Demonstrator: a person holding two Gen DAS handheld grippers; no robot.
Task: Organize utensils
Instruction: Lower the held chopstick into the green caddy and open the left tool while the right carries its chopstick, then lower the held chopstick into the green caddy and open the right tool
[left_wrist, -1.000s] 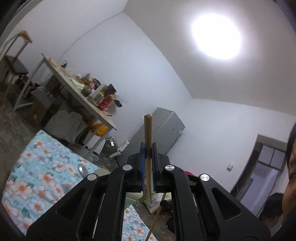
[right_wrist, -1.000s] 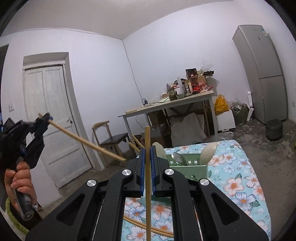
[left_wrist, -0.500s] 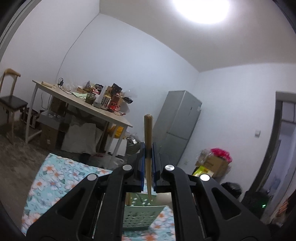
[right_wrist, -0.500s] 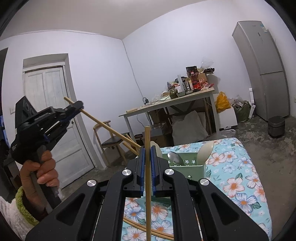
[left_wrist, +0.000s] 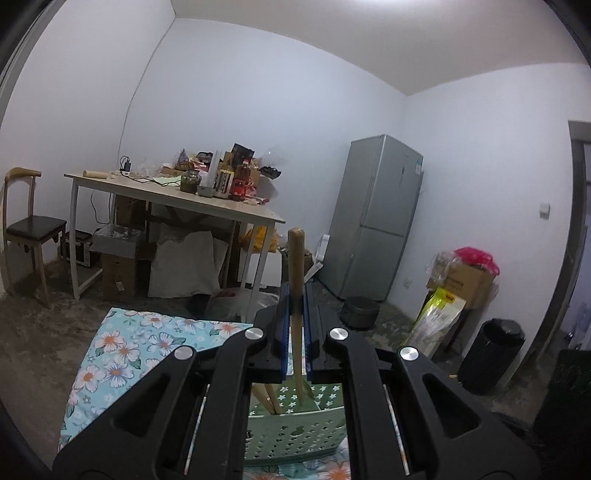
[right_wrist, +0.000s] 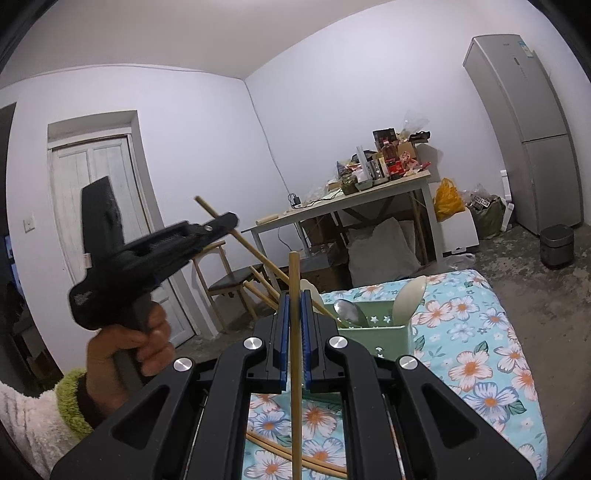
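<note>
My left gripper (left_wrist: 295, 291) is shut on a wooden chopstick (left_wrist: 295, 258) that stands upright between the pads. Its lower end dips toward the green perforated holder (left_wrist: 291, 432), where other chopsticks (left_wrist: 266, 400) lean. In the right wrist view a hand holds the left gripper (right_wrist: 231, 220); its chopstick (right_wrist: 258, 254) slants down to the green holder (right_wrist: 373, 332), which has a metal spoon (right_wrist: 349, 312) and a pale spoon (right_wrist: 408, 299) in it. My right gripper (right_wrist: 294, 299) is shut on another chopstick (right_wrist: 294, 369), held upright in front of the holder.
The holder stands on a floral cloth (right_wrist: 472, 354), with loose chopsticks (right_wrist: 314, 461) lying on it near me. Behind are a cluttered white table (left_wrist: 177, 195), a chair (left_wrist: 29, 225), a grey fridge (left_wrist: 373, 221), a white door (right_wrist: 96, 206) and a black bin (left_wrist: 491, 354).
The left gripper has swung across and rolled level, bringing its chopstick over to the green holder. The right gripper and its chopstick have kept still.
</note>
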